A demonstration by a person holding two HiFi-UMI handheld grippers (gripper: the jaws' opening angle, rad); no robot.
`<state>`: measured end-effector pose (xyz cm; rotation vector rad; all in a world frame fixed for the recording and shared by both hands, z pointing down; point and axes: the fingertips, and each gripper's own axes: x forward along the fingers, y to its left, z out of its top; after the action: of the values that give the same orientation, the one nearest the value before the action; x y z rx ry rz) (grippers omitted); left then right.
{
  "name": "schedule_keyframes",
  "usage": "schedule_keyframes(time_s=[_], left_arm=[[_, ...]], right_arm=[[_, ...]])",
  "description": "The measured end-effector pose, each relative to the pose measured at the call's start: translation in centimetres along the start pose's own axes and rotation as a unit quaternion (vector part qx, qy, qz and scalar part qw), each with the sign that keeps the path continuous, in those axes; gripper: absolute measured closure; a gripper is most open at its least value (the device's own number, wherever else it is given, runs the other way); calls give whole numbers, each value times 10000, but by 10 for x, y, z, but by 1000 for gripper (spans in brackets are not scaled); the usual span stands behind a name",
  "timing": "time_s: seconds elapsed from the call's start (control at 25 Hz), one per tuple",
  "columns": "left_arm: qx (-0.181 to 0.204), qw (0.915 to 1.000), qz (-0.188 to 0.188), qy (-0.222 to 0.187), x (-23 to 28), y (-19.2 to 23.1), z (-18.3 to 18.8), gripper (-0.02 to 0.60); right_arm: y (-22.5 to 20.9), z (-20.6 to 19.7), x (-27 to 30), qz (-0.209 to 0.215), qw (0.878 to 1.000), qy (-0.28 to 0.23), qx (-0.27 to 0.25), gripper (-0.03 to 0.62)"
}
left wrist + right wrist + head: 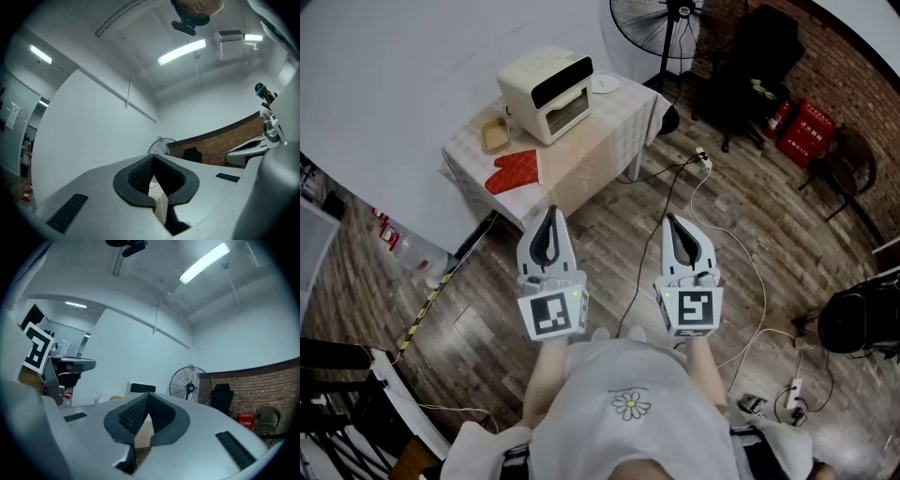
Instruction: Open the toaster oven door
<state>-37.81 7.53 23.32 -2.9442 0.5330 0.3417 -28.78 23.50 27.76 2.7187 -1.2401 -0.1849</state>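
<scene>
Head view: the cream, round-cornered toaster oven (pixel 548 94) sits at the far end of a small table (pixel 605 136) draped in a pale checked cloth. Its dark glass door faces the person and is closed. Beside it lie a quilted red oven mitt (pixel 514 172), a shallow tan tray (pixel 494 134) and a white plate (pixel 605 84). Well short of the table, over the wood-plank floor (pixel 609 248), the left gripper (pixel 551 214) and right gripper (pixel 673 222) hang side by side. Both are smooth grey shells tapering to points, and each has its ribbed black pads pressed together on nothing. A round wire-caged fan (pixel 652 23) stands behind, near a brick wall (pixel 834 52).
</scene>
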Motion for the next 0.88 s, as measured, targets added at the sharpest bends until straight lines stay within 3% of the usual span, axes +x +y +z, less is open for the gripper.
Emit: schedule_keyframes(time_s=[0.56, 0.88], left_arm=[[-4, 9997, -200, 147, 17, -38, -9, 566], [173, 9992, -228, 284, 20, -62, -29, 565]], right_arm=[[-22, -9, -2, 180, 9997, -146, 43, 585], [-47, -41, -11, 247, 9997, 11, 31, 585]])
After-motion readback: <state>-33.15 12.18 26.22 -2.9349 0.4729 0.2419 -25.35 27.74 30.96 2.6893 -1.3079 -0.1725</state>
